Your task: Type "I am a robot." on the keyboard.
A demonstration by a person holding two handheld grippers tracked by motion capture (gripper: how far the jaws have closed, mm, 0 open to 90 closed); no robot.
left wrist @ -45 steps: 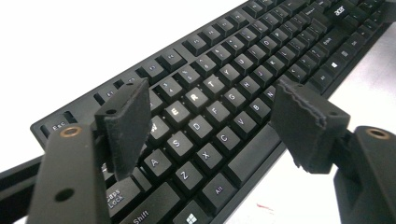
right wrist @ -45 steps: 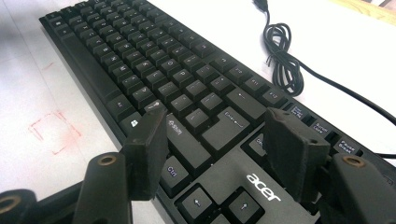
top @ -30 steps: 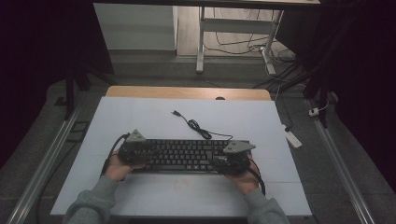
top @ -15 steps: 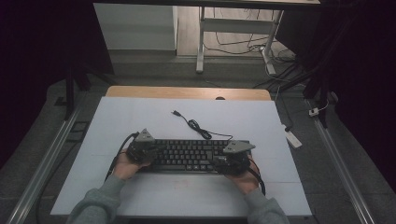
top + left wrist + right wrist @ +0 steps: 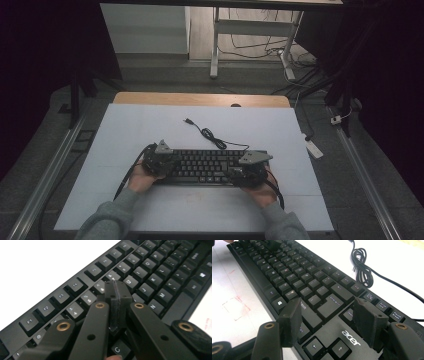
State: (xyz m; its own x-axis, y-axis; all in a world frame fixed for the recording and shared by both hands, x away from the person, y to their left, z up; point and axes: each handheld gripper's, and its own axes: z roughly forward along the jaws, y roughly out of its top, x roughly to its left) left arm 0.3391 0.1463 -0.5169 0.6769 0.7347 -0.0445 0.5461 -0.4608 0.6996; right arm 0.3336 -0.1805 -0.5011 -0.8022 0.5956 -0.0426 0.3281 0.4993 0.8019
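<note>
While keyboard (image 5: 207, 166) lies lower centre of frame on table (image 5: 125, 130): left gripper (image 5: 117, 291) clenched, empty, over upper letter row; right gripper (image 5: 329, 315) released, straddling right Shift/Enter. Key-pressing step, likely; next needs short straight dab on one key.

Keyboard (image 5: 205, 166): both ends covered in the high view by the left tool (image 5: 159, 159) and the right tool (image 5: 248, 169); key legends too small to read there. In the left gripper view the keyboard (image 5: 155, 272) runs off every edge, and the pressed-together jaws hide the keys just behind them. In the right gripper view, legends at the keyboard's far end blur out. Cable (image 5: 362, 270): cut off beyond the keyboard's back edge; plug end out of frame. Worktop (image 5: 150, 125): near edge cut off below the sleeves.
</note>
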